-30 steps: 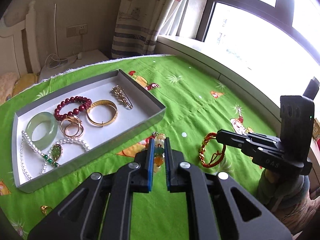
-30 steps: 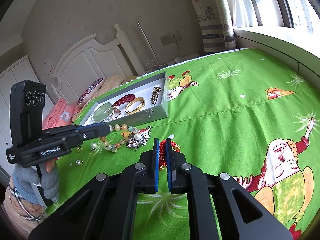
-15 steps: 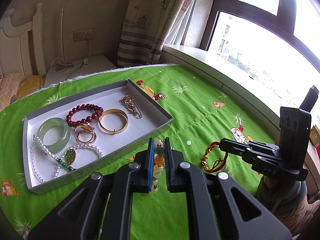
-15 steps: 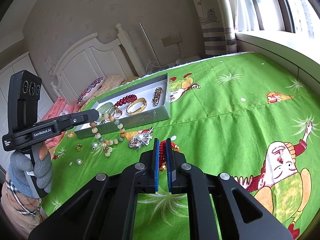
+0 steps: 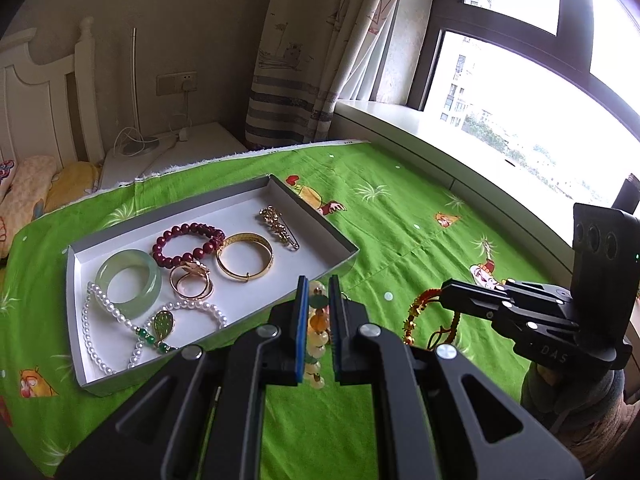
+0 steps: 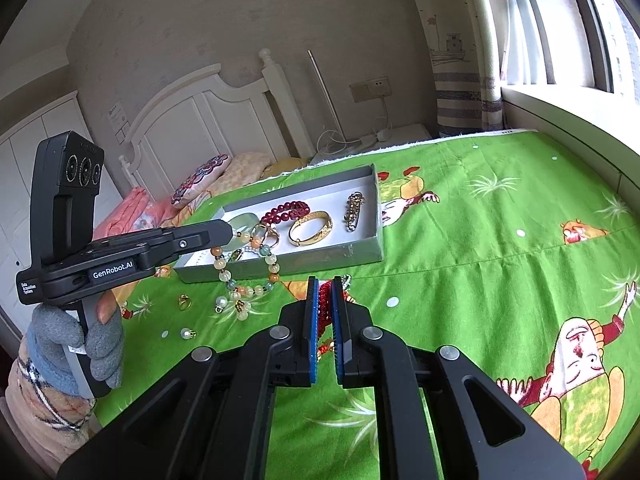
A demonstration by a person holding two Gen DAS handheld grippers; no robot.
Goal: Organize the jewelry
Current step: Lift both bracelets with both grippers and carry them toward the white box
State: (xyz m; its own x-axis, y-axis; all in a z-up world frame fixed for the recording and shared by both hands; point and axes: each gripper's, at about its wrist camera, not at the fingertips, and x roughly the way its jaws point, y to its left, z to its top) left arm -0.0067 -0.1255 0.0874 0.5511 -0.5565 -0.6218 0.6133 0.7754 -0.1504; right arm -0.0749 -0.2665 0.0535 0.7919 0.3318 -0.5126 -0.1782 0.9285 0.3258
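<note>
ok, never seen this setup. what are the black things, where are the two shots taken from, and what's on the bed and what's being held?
There is no robot arm here: a person holds a handheld two-finger gripper in each hand, and each carries a fisheye camera looking along its fingers. The black frame at the bottom of each picture is that camera's own gripper.

The left-wrist view shows the left gripper shut on a mixed-bead bracelet, which the right-wrist view shows dangling in front of the tray. The right gripper is shut on a red and gold bracelet.

The grey tray sits on a green cartoon cloth and holds a jade bangle, a pearl necklace, a dark red bead bracelet, gold rings, a gold bangle and a gold brooch. A few small pieces lie loose on the cloth.
</note>
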